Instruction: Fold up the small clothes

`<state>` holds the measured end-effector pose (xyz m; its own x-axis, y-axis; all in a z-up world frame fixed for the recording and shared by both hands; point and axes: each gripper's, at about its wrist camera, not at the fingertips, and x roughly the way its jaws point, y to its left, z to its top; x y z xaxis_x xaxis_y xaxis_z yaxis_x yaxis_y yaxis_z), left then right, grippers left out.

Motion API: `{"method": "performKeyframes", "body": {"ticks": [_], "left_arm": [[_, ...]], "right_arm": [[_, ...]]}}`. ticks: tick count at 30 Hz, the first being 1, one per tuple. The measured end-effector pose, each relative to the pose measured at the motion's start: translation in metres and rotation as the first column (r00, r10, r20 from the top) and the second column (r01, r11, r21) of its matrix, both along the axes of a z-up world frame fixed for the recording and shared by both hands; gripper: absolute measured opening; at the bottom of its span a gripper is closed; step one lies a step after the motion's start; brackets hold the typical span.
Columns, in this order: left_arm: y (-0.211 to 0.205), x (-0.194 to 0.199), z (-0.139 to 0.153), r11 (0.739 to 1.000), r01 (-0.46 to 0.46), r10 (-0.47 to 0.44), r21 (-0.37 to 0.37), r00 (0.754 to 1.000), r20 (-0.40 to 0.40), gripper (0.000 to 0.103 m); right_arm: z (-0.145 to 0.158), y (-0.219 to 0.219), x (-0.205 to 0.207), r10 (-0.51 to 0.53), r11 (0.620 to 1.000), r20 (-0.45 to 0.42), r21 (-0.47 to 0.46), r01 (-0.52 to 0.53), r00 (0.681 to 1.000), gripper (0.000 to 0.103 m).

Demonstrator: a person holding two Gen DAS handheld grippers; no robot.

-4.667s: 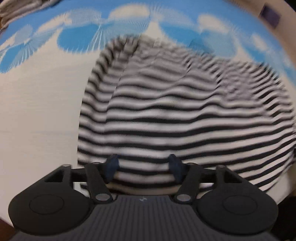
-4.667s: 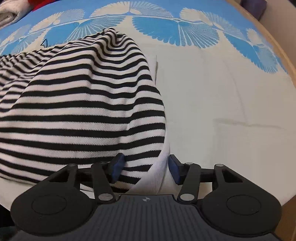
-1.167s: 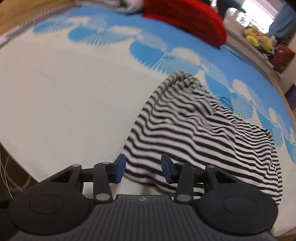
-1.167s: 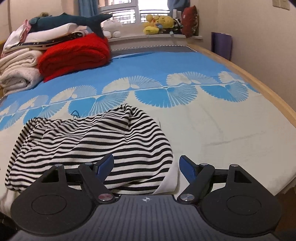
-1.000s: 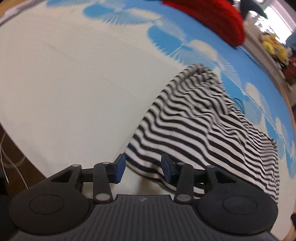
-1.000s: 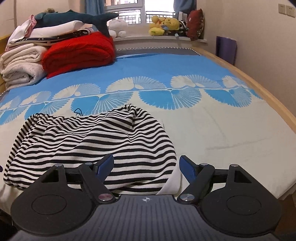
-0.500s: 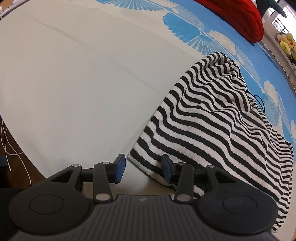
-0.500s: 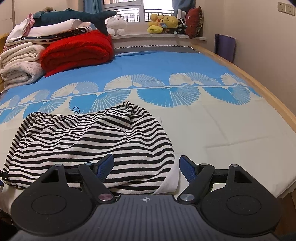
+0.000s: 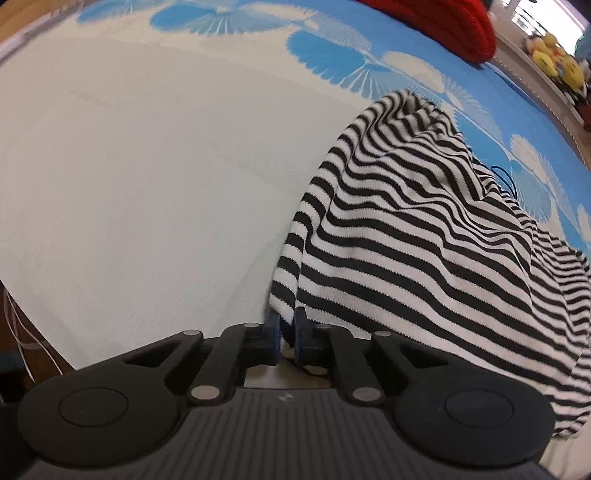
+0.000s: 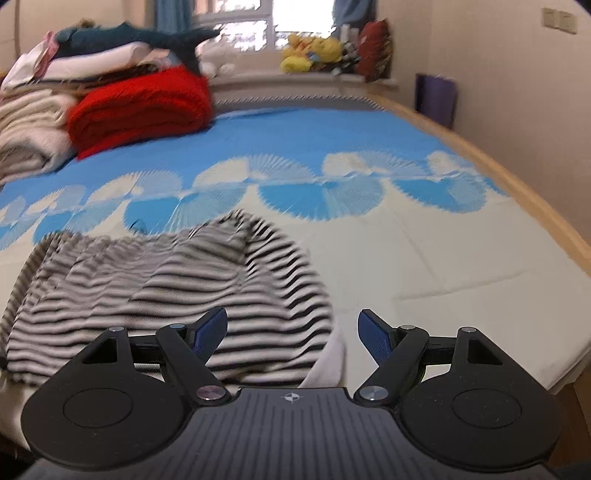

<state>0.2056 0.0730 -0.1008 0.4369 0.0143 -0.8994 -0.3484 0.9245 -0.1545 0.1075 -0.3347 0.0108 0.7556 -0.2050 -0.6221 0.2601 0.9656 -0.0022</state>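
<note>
Left gripper [image 9: 287,322] fingers pinch striped garment [image 9: 406,236] corner; right gripper [image 10: 291,326] fingers wide, empty.

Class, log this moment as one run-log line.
left gripper: shut on striped garment corner | right gripper: open, holding nothing | bed: garment unfolded

Soft daylight from the window [image 10: 266,22] glares white; fisheye edges bend, right view motion-blurred.

striped garment [image 9: 424,240]: soft ribbed knit cloth, matt. bedsheet [image 9: 129,166]: smooth matt woven cloth. left gripper [image 9: 286,328]: matt black plastic w/ shiny metal pivots. red blanket [image 10: 140,107]: chunky knit.
</note>
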Motion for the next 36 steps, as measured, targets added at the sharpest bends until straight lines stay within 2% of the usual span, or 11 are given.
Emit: {"method": "performKeyframes", "body": {"ticks": [4,9,13,15,20,25,26,28,31,34,36], "left_arm": [[-0.001,-0.011,0.018,0.999,0.003,-0.007,0.048,0.998,0.068,0.005],[-0.038,-0.016,0.063,0.968,0.093,-0.139,0.233,0.972,0.189,0.004],[-0.11,-0.015,0.116,0.944,0.154,-0.244,0.292,0.921,0.305,0.003],[-0.164,-0.02,0.138,0.922,0.233,-0.341,0.309,0.867,0.364,0.003],[-0.323,-0.051,0.14,0.787,0.529,-0.617,0.317,0.676,0.403,0.002],[-0.434,-0.079,0.063,0.524,0.824,-0.846,0.216,0.475,0.244,0.008],[-0.441,-0.079,0.05,0.5,0.845,-0.862,0.188,0.466,0.2,0.008],[-0.439,-0.078,0.041,0.503,0.848,-0.862,0.166,0.478,0.17,0.013],[-0.401,-0.079,0.059,0.496,0.859,-0.855,0.123,0.459,0.241,0.036],[-0.35,-0.079,0.084,0.476,0.854,-0.87,0.208,0.423,0.255,0.04],[-0.312,-0.077,0.095,0.491,0.828,-0.867,0.27,0.435,0.244,0.04]], "right_arm": [[0.023,-0.022,-0.003,-0.087,0.996,0.108,-0.024,0.09,0.99,0.079],[0.053,-0.063,-0.015,-0.243,0.964,0.262,-0.04,0.262,0.934,0.081],[0.057,-0.1,-0.03,-0.354,0.931,0.285,0.015,0.365,0.891,0.081],[0.055,-0.115,-0.037,-0.385,0.919,0.285,0.035,0.392,0.878,0.081],[0.048,-0.146,-0.052,-0.415,0.906,0.296,0.05,0.42,0.86,0.082],[0.04,-0.171,-0.06,-0.449,0.892,0.288,0.091,0.443,0.846,0.082],[0.039,-0.176,-0.059,-0.456,0.889,0.282,0.107,0.445,0.844,0.082],[0.035,-0.183,-0.057,-0.452,0.892,0.263,0.147,0.427,0.853,0.082],[0.031,-0.182,-0.044,-0.387,0.917,0.221,0.192,0.349,0.895,0.082],[0.02,-0.177,-0.014,-0.222,0.951,0.137,0.25,0.183,0.965,0.081],[0.011,-0.174,0.007,-0.113,0.947,0.084,0.311,0.081,0.99,0.08]]}}
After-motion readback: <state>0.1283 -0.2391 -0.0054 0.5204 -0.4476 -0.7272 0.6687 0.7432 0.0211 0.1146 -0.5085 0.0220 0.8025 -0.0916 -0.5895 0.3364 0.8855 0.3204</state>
